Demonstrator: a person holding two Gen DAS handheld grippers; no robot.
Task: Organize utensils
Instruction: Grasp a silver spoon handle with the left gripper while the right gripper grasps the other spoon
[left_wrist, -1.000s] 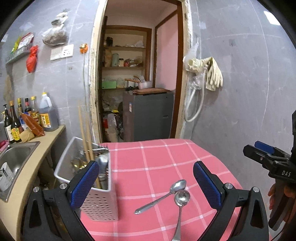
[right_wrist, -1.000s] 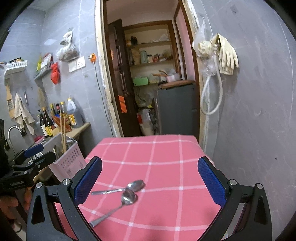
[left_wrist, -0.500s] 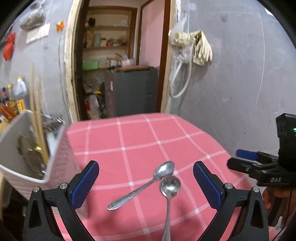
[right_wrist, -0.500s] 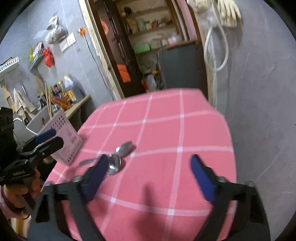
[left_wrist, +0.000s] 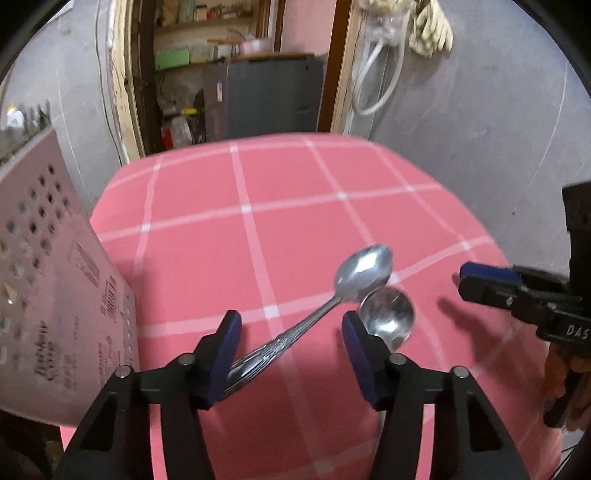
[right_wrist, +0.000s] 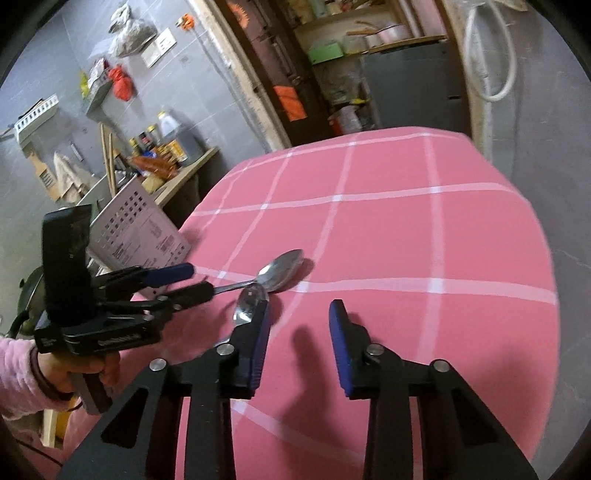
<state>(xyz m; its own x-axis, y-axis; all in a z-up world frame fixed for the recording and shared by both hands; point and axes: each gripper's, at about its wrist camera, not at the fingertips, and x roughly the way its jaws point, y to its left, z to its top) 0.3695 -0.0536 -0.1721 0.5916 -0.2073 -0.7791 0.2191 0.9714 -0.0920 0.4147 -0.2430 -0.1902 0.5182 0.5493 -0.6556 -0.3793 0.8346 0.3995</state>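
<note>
Two steel spoons lie crossed on the pink checked tablecloth (left_wrist: 229, 229). The patterned-handle spoon (left_wrist: 364, 271) points up-right; its handle runs between the fingers of my open left gripper (left_wrist: 291, 332). The second spoon (left_wrist: 386, 317) lies beside the right finger. In the right wrist view both spoons (right_wrist: 282, 271) (right_wrist: 251, 301) show, and my left gripper (right_wrist: 184, 282) straddles the first spoon's handle. My right gripper (right_wrist: 299, 325) is open and empty, its left finger over the second spoon's handle.
A white perforated utensil basket (left_wrist: 48, 288) stands at the table's left edge, also in the right wrist view (right_wrist: 136, 229). A counter with bottles (right_wrist: 170, 147) is at far left. A doorway and grey cabinet (left_wrist: 262, 96) lie beyond the table.
Both grippers have moved down and forward to the spoons and narrowed their opening. The left gripper now straddles the patterned spoon's handle.
</note>
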